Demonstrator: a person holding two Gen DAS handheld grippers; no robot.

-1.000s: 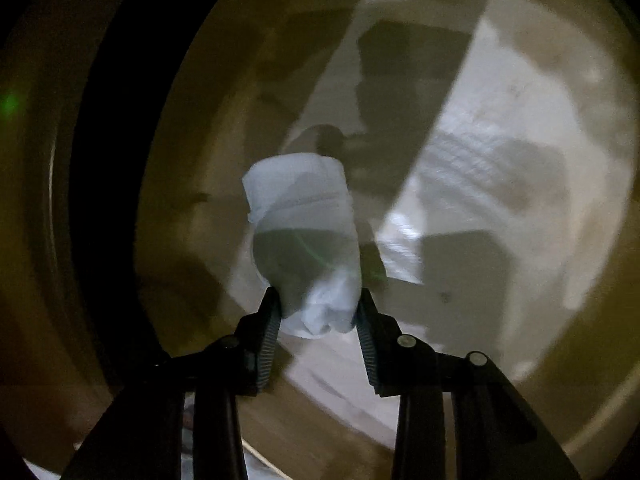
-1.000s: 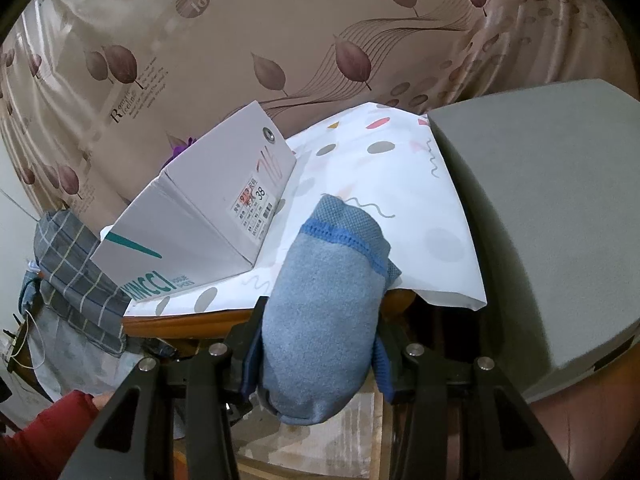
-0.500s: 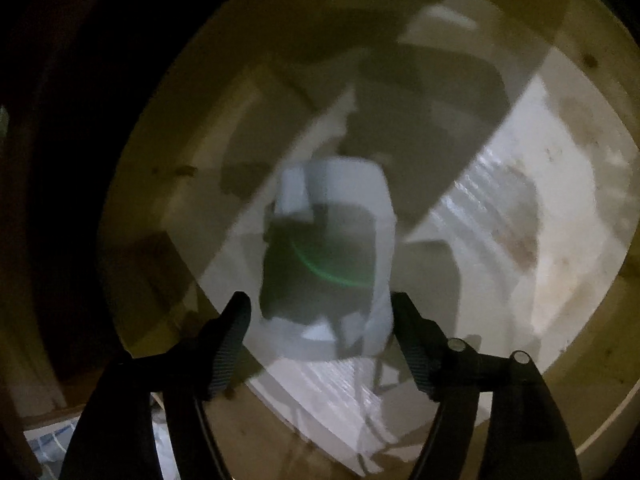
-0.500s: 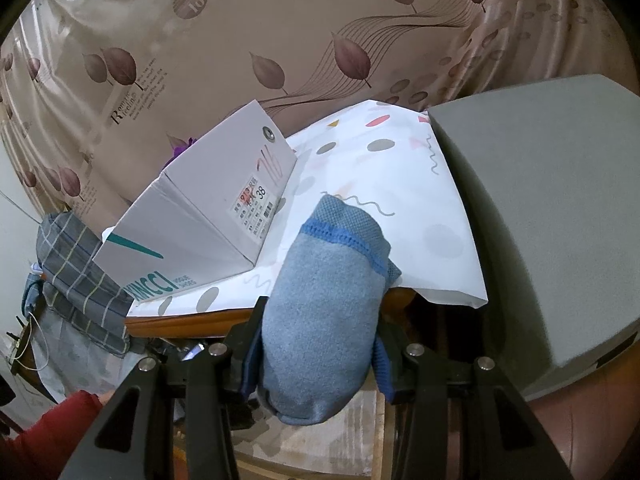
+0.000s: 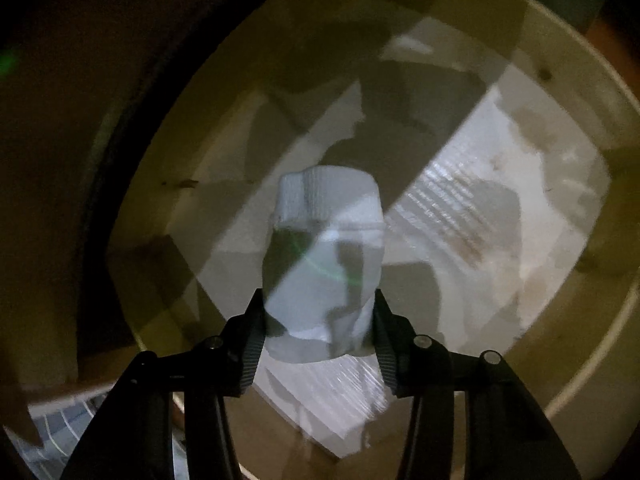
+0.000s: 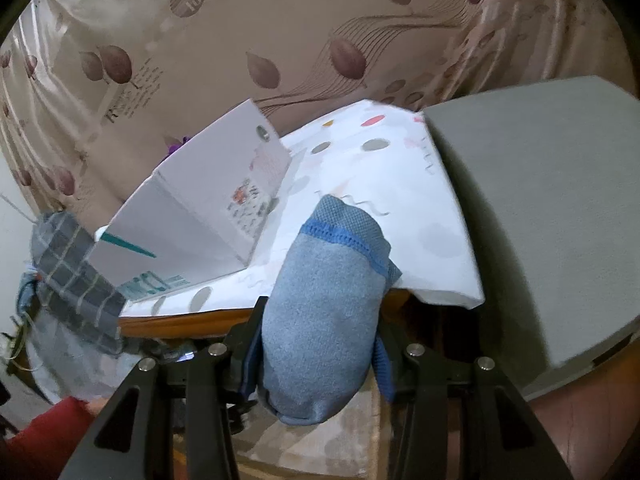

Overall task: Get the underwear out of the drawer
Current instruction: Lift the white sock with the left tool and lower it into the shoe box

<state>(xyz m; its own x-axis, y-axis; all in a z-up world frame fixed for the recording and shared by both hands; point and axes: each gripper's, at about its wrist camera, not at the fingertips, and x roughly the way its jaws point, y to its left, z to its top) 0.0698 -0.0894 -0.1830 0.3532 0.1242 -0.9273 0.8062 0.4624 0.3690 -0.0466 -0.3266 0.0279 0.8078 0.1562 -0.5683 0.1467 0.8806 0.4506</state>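
Observation:
In the left wrist view my left gripper is shut on a rolled white underwear, held inside the dim wooden drawer above its pale lined bottom. In the right wrist view my right gripper is shut on a rolled blue underwear, held in the air just in front of a table edge covered with a white spotted cloth.
A white shoe box lies on the spotted cloth at left. A grey pad fills the right side. A checked grey cloth hangs at far left. A patterned curtain is behind.
The left gripper was shut on the white roll, opened around it half a second ago, and is now shut on it again. The right gripper with the blue roll has barely moved.

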